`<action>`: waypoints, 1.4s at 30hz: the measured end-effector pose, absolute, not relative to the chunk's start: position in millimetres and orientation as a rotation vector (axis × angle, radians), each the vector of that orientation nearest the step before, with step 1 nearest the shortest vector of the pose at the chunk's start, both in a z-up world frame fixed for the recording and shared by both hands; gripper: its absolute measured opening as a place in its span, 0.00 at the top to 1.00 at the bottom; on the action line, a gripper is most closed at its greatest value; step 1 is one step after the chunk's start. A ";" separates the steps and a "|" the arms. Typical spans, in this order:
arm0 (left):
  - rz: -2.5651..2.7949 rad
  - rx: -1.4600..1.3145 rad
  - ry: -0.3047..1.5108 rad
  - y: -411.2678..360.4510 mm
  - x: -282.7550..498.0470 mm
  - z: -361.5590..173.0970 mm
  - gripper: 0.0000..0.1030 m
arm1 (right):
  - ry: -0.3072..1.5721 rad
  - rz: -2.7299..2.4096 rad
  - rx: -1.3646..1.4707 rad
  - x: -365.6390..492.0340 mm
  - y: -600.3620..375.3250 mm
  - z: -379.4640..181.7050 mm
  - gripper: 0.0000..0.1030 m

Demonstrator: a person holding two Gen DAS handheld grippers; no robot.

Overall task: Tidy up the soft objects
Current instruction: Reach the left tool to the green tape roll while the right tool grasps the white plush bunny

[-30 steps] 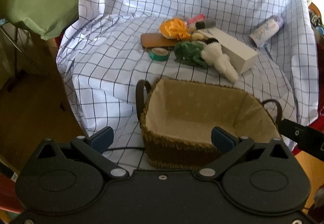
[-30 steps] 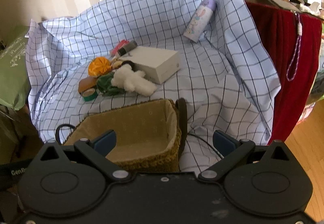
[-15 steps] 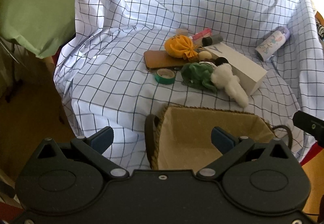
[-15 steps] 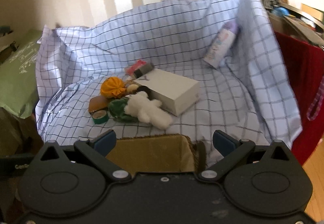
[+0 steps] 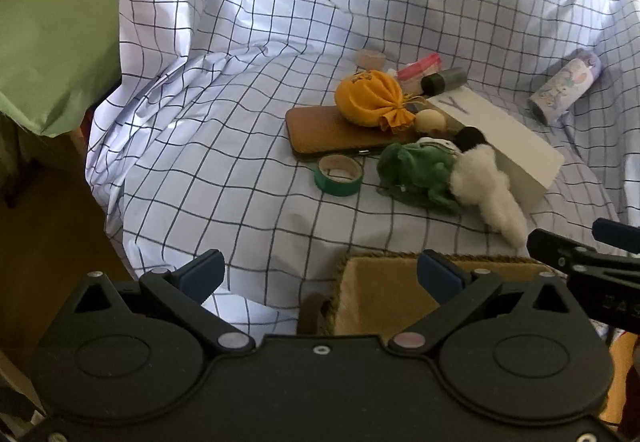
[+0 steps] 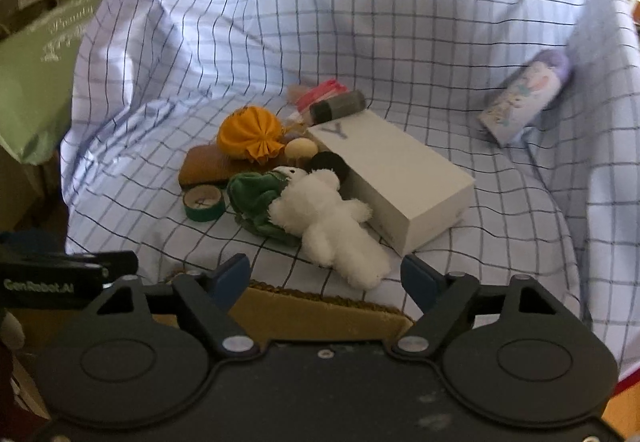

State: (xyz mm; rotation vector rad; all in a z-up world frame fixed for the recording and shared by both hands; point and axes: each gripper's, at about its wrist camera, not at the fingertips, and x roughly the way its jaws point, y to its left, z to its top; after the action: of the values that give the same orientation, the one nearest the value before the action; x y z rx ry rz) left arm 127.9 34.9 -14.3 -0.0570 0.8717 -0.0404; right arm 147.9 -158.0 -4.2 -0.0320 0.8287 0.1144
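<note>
A white plush toy lies on the checked cloth, against a green plush. Behind them an orange cloth pouch rests on a brown case. The woven basket sits at the near edge, right under both grippers. My left gripper is open with nothing in it, over the basket's left end. My right gripper has its jaws closing. The white plush's lower end shows just ahead between its fingertips, and the pads are not touching it.
A white box lies right of the plush toys. A green tape roll, a brown case, a black tube and a pink item crowd the pile. A lilac-capped can leans at the far right. A green bag hangs left.
Both grippers have moved forward toward the pile, so the basket has slid down to the lower edge of each view. The right gripper's jaws have narrowed.
</note>
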 end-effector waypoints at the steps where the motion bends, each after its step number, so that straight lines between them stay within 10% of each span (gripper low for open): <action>1: -0.040 -0.056 0.877 36.2 132.7 -15.9 0.04 | 0.839 0.121 -0.043 155.6 -157.0 -7.7 0.24; 15: -0.052 -0.024 0.934 42.1 177.0 -32.8 0.04 | 0.933 0.167 -0.181 223.4 -140.0 -45.3 0.26; 27: -0.059 0.013 0.949 38.8 203.3 -42.8 0.04 | 0.964 0.161 -0.198 237.5 -140.8 -60.9 0.69; 42: -0.085 0.043 0.962 17.6 237.0 -58.7 0.09 | 0.926 0.149 -0.039 215.0 -161.6 -36.4 0.75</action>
State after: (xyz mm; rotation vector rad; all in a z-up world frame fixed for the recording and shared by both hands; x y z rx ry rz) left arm 237.0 17.6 -58.7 0.0426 0.9620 -0.0854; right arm 215.0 -161.6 -36.4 -0.0386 0.9259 0.1490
